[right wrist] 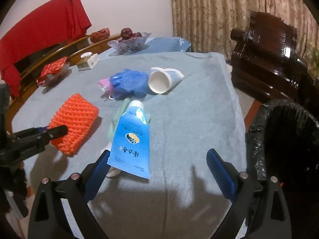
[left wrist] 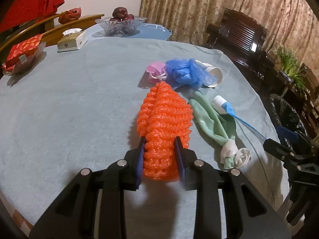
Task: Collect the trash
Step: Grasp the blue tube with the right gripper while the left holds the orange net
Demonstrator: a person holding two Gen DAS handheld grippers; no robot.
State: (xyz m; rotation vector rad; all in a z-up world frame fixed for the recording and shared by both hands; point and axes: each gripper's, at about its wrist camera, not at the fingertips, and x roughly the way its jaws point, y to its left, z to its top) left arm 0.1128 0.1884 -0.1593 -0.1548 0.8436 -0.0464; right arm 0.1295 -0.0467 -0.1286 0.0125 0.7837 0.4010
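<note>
On the grey cloth of the table point(left wrist: 59, 109), a glass bowl point(left wrist: 120, 24) holds dark red fruit, and a bin point(right wrist: 285, 139) lined with a black bag stands off the right edge. My left gripper point(left wrist: 159, 141) pinches the bumpy orange foam net point(left wrist: 164, 123). My right gripper point(right wrist: 157, 157) gapes wide, empty, over the flat blue tube point(right wrist: 131, 139).

The foam net point(right wrist: 73, 126) is lying left of the tube point(right wrist: 131, 139); the cup point(right wrist: 161, 79) is lying behind the tube, the bin point(right wrist: 283, 139) standing to its right.
</note>
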